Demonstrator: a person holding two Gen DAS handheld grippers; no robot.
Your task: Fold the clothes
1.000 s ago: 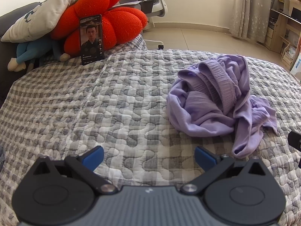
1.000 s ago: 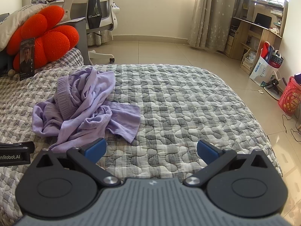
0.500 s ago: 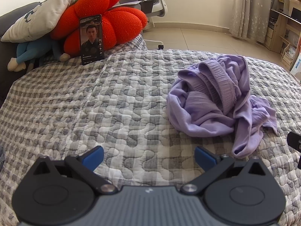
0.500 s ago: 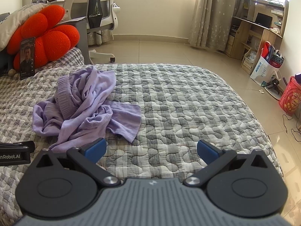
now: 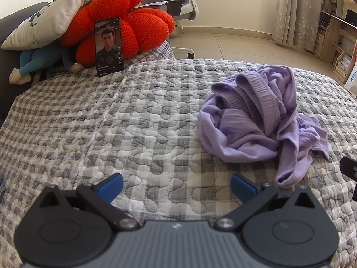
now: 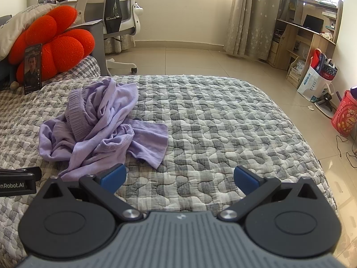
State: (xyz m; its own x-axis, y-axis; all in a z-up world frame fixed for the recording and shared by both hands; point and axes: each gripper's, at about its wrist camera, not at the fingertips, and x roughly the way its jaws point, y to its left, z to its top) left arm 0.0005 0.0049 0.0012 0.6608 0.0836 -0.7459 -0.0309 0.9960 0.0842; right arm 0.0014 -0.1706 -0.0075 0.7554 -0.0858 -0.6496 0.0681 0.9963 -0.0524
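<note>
A crumpled lilac garment [image 5: 258, 120] with a ribbed waistband lies in a heap on the grey checked quilt [image 5: 133, 122]. In the left wrist view it sits ahead and to the right of my left gripper [image 5: 177, 187], which is open and holds nothing. In the right wrist view the same lilac garment [image 6: 100, 125] lies ahead and to the left of my right gripper [image 6: 179, 177], also open and empty, its left blue pad close to the garment's near tip. The left gripper's body [image 6: 17, 182] shows at the left edge.
A phone [image 5: 108, 47] leans upright against a red flower cushion [image 5: 125, 29] at the bed's head, beside a pale pillow [image 5: 51, 20] and a blue plush toy [image 5: 42, 62]. Beyond the bed are an office chair [image 6: 116, 15], tiled floor, a wooden desk [image 6: 308, 42] and bags [image 6: 316, 78].
The right wrist view has crept slightly so the garment sits a little further right in frame; the left gripper and the garment have not visibly moved.
</note>
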